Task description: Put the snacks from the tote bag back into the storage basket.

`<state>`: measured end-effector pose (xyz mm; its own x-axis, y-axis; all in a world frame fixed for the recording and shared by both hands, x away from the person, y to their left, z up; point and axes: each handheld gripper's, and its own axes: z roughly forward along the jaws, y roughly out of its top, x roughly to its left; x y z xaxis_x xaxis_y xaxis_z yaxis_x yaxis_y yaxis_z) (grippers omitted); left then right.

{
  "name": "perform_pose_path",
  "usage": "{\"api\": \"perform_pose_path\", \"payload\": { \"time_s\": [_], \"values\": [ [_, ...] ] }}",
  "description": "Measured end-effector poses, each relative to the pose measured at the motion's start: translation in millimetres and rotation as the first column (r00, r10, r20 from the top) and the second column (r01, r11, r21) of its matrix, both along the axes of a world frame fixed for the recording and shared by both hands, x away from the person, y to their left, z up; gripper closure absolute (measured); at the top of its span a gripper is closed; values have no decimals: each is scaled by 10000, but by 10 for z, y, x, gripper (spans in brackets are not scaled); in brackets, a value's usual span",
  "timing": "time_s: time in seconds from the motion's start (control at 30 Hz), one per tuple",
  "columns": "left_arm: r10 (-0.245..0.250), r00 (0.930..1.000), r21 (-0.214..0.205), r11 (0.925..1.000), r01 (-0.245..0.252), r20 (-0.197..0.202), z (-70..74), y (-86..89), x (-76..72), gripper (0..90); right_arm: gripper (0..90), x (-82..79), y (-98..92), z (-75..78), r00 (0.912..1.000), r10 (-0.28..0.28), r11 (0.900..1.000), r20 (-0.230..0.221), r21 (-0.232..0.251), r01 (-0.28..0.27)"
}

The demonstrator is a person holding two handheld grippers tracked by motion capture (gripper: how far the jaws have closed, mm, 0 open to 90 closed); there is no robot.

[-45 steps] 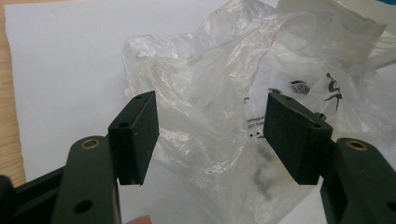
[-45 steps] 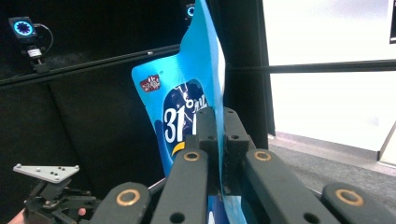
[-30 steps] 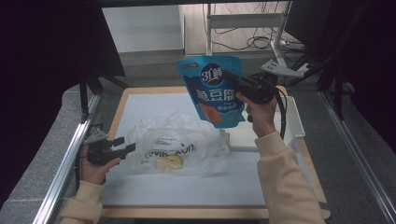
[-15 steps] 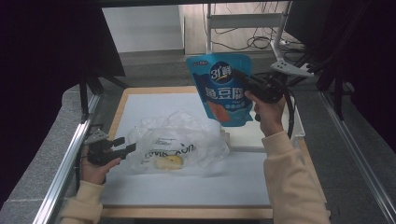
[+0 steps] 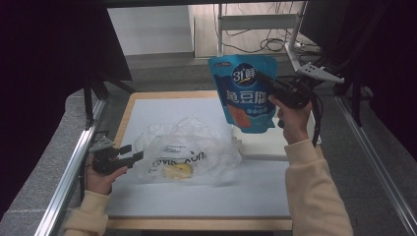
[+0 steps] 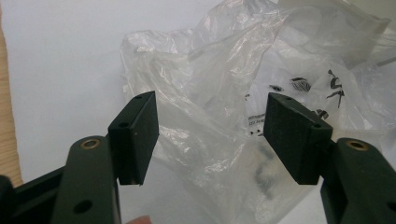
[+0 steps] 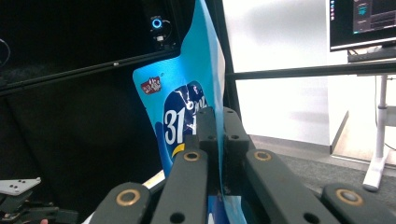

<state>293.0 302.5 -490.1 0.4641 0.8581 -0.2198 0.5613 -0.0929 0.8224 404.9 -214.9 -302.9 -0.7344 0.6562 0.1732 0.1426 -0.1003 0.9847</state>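
White tabletop point(image 5: 162, 113) is holding the clear plastic bag point(image 5: 189, 152) unchanged; right gripper point(image 5: 268, 83), clamping the blue pouch point(image 5: 246, 93), is carrying it rightward while left gripper point(image 5: 135, 155) is waiting wide open.

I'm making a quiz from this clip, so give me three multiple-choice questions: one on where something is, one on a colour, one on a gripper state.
1. Where is the clear plastic bag?
A. lying on the white table
B. hanging in the air
C. on the floor

2. What is the main colour of the pouch?
A. red
B. blue
C. green

3. How are the left gripper's fingers?
A. clamped on the pouch
B. shut on nothing
C. apart, at the bag's edge

Answers: 1 A, the bag rests on the white surface. 2 B, the pouch held up by the right gripper is blue. 3 C, the left gripper view shows a wide gap.
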Motion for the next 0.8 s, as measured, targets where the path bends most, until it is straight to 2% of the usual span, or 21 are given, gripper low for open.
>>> {"api": "perform_pose_path", "payload": {
  "time_s": [0.8],
  "values": [
    [38,10000,-30,10000,-38,-21,-6,5,0,361,888,15,-322,-44,9974,-724,9974,-42,39,724]
  ]
}}
